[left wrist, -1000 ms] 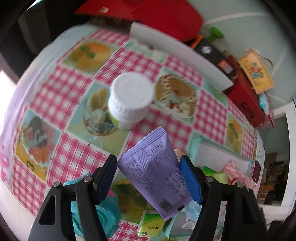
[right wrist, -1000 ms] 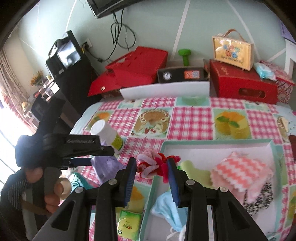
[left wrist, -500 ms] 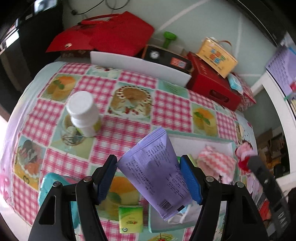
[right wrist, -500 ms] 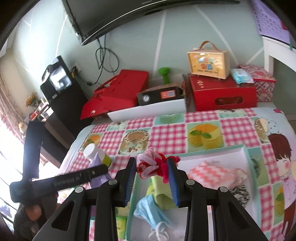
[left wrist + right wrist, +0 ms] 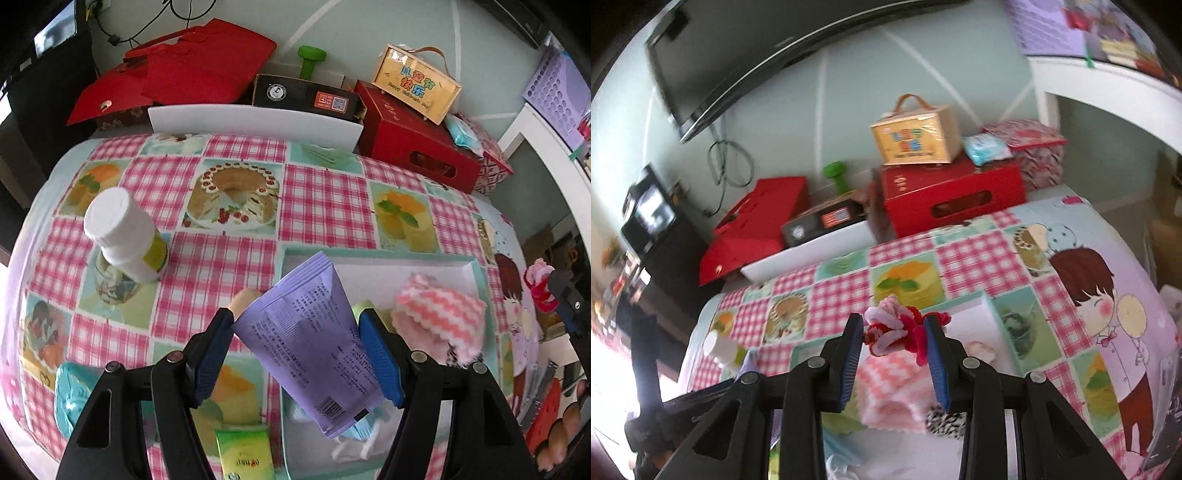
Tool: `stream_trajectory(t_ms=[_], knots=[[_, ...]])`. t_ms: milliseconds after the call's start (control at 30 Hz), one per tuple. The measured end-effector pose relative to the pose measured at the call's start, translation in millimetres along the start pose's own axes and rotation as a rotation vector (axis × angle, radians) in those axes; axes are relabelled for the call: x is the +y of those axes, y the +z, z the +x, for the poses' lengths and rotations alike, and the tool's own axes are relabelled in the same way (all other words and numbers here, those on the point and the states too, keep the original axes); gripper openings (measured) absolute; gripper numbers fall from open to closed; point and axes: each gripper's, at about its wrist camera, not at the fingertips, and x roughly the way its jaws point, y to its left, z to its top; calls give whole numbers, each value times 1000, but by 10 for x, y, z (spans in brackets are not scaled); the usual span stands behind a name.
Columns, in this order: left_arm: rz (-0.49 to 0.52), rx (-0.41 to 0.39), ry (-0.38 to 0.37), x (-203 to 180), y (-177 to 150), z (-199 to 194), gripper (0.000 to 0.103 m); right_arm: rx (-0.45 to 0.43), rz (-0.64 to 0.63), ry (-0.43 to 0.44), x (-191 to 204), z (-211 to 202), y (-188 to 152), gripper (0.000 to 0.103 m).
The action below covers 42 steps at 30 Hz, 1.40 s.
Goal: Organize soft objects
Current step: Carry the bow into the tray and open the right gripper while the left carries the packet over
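My left gripper [image 5: 297,345] is shut on a purple soft packet [image 5: 310,343], held slanted above the near left corner of the white tray [image 5: 436,267]. In the tray lie a pink zigzag cloth [image 5: 439,314], a pale green item and a blue face mask [image 5: 356,432]. My right gripper [image 5: 894,345] is shut on a pink and red fuzzy hair tie [image 5: 899,328], held over the same pink cloth [image 5: 890,391] in the tray [image 5: 988,312]. That gripper with its hair tie [image 5: 539,284] shows at the right edge of the left wrist view.
A white bottle [image 5: 125,236] stands on the checked tablecloth [image 5: 325,206] at the left. A teal cloth [image 5: 70,391] and a green packet [image 5: 245,454] lie near the front edge. Red boxes [image 5: 413,140], a black box, a yellow gift case [image 5: 417,83] and a white board [image 5: 255,122] line the back.
Both grippers have swung to the right with their loads. The left one now hangs over the tray's corner, and the right one has moved past the tray's middle toward its far right side.
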Motion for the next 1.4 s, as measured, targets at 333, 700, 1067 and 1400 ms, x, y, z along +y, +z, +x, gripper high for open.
stream_trajectory(t_ms=[333,700,1067,1400], knots=[[19,-5,20,-17,166,337,71,27,116,-5,-402,472,22,36],[58,-31,38,-74,182,600,71,84,82,-125,-433,887,-144,36],[123,17,29,-226,82,793,71,164,81,-150,-436,1012,-236,36],[160,20,36,-314,35,796,71,180,107,-167,-505,997,-236,37]])
